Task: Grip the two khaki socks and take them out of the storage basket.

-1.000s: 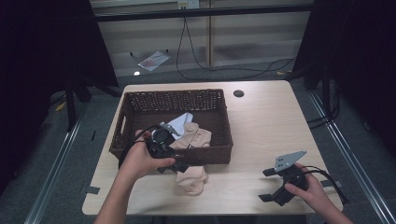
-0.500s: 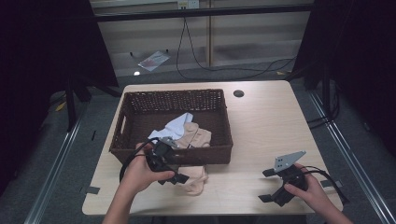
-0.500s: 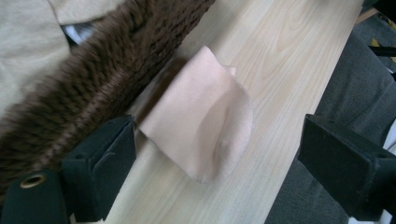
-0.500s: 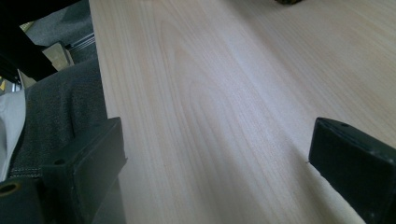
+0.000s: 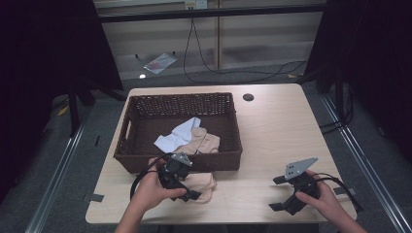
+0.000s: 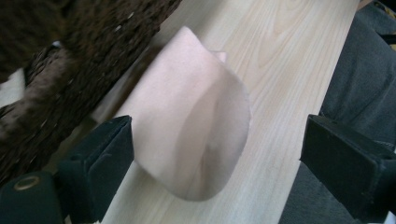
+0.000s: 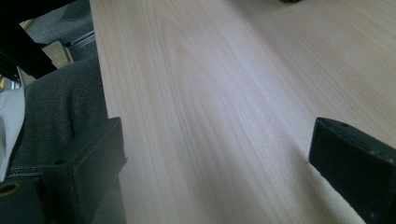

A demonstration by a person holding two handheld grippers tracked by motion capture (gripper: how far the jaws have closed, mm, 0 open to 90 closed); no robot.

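Left tongs now lower, beige cloth near table edge

No readable text — no labels, brands or numbers anywhere.

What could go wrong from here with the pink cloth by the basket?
1. The left claw is open around the pink cloth, which lies against the wicker basket; closing could catch the weave.
2. The cloth is folded, so a pinch may lift one layer only.
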